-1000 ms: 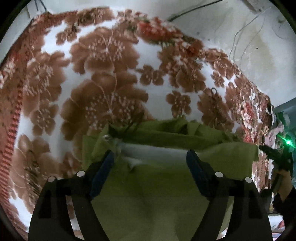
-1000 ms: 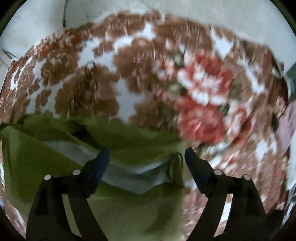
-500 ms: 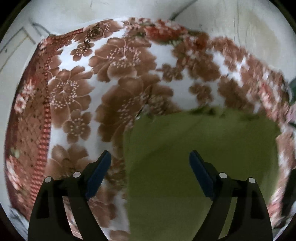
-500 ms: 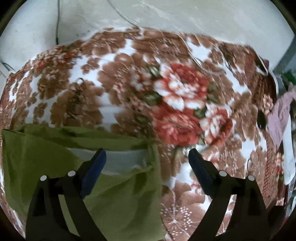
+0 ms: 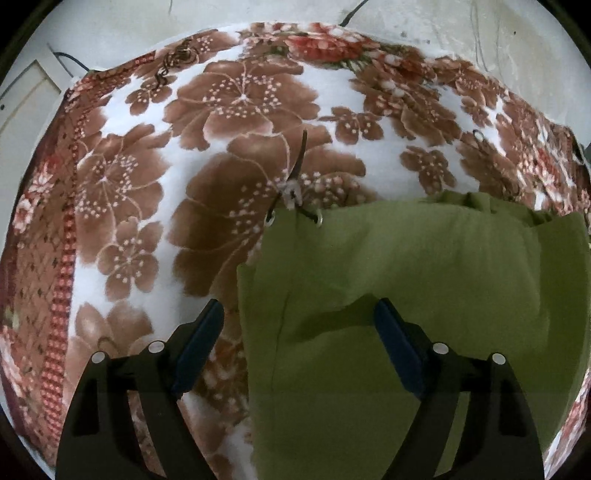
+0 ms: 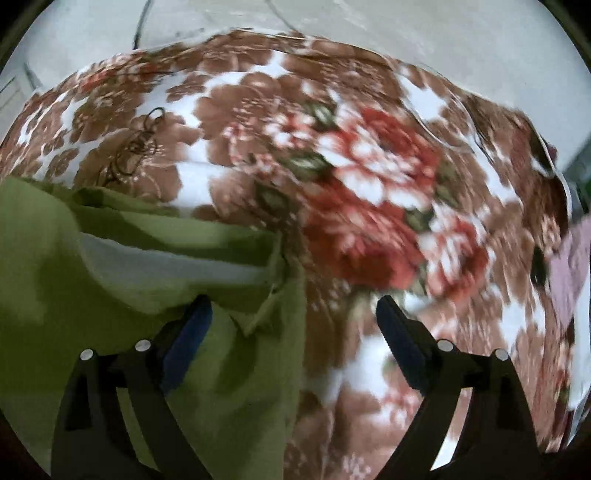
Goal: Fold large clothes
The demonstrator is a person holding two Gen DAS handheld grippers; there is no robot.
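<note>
An olive-green garment lies folded on a brown and red floral blanket. Its drawstring with metal eyelets sits at the far left corner. My left gripper is open above the garment's left edge, holding nothing. In the right wrist view the same garment shows a pale inner lining at its opening. My right gripper is open above the garment's right edge, empty.
The blanket covers the whole bed. A pale wall with cables runs behind it. A pink cloth lies at the far right edge. A thin wire lies on the blanket.
Both grippers have pulled back and drifted apart, left gripper toward the garment's left edge, right toward its right edge. The garment lies flatter, its lining now covered on the left side.
</note>
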